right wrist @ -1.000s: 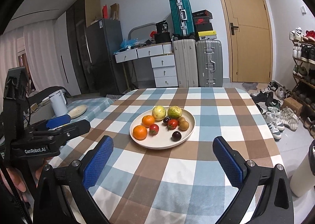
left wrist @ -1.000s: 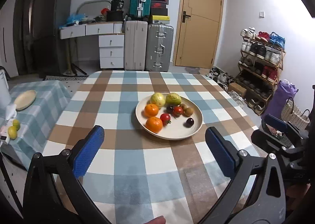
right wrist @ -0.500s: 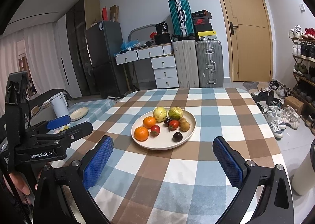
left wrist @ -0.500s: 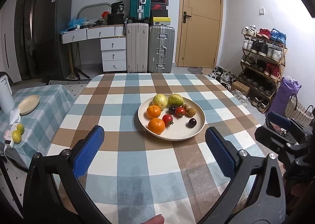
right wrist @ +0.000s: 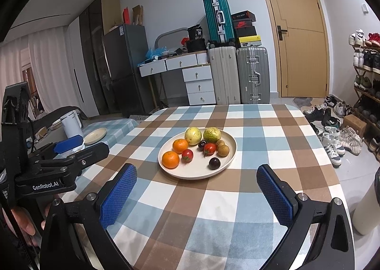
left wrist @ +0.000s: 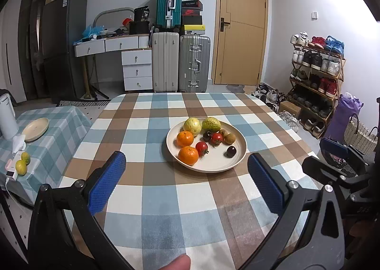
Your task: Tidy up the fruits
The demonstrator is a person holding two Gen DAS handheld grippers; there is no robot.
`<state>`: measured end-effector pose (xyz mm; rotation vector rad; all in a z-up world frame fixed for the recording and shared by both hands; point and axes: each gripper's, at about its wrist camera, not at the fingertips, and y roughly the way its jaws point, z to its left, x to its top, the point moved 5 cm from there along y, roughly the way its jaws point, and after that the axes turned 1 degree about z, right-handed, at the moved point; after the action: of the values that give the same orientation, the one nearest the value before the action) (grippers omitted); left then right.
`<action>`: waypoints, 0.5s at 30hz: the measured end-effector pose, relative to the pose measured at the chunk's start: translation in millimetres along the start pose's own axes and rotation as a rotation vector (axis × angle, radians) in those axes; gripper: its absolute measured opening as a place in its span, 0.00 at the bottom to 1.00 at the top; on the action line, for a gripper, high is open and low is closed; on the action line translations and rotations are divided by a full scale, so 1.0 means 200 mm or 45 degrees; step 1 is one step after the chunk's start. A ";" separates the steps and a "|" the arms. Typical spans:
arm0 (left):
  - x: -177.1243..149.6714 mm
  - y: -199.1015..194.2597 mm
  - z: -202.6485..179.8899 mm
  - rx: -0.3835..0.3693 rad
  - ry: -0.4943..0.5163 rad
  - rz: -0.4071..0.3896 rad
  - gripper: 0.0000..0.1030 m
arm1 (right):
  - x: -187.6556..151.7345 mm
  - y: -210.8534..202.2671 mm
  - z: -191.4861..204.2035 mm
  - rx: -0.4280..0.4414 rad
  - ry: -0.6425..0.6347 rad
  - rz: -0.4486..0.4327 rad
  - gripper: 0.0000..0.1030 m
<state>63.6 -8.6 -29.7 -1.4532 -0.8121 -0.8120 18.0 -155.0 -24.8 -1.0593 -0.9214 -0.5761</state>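
Note:
A cream plate (left wrist: 238, 158) sits mid-table on the checked cloth, also in the right wrist view (right wrist: 231, 151). It holds two oranges (left wrist: 188, 155), two green-yellow fruits (left wrist: 192, 126), two red tomatoes (left wrist: 201, 148), dark plums (left wrist: 231, 151) and small brown fruits (left wrist: 229, 138). My left gripper (left wrist: 185, 182) is open and empty, above the table's near edge, short of the plate. My right gripper (right wrist: 197, 195) is open and empty, also short of the plate. A second, empty plate (left wrist: 35, 129) and two limes (left wrist: 21, 166) lie on the low side table at left.
A white kettle (left wrist: 7, 116) stands on the side table (left wrist: 59, 118). Suitcases (left wrist: 180, 63), drawers and a door are behind the table. A shoe rack (left wrist: 315, 80) and shoes stand at right. A white bottle (right wrist: 365, 210) is at the right edge.
Both views have shifted slightly; the plate sits a little lower and closer in frame. Both grippers stay open and nothing on the plate has moved.

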 end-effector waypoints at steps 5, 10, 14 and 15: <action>0.01 0.01 0.00 0.001 0.001 -0.004 0.99 | 0.00 0.00 0.00 0.002 -0.002 0.003 1.00; 0.01 0.01 0.00 0.000 -0.004 -0.004 0.99 | 0.00 0.00 0.00 0.002 -0.001 0.002 1.00; 0.01 0.02 0.00 0.003 -0.001 -0.007 0.99 | 0.00 0.00 0.00 0.002 -0.001 0.002 1.00; 0.01 0.02 0.00 0.002 0.000 -0.007 0.99 | 0.00 0.00 0.00 0.000 -0.001 0.002 1.00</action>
<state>67.9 -8.1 -30.5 -1.4499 -0.8174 -0.8152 18.1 -154.1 -25.6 -1.0602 -0.9213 -0.5738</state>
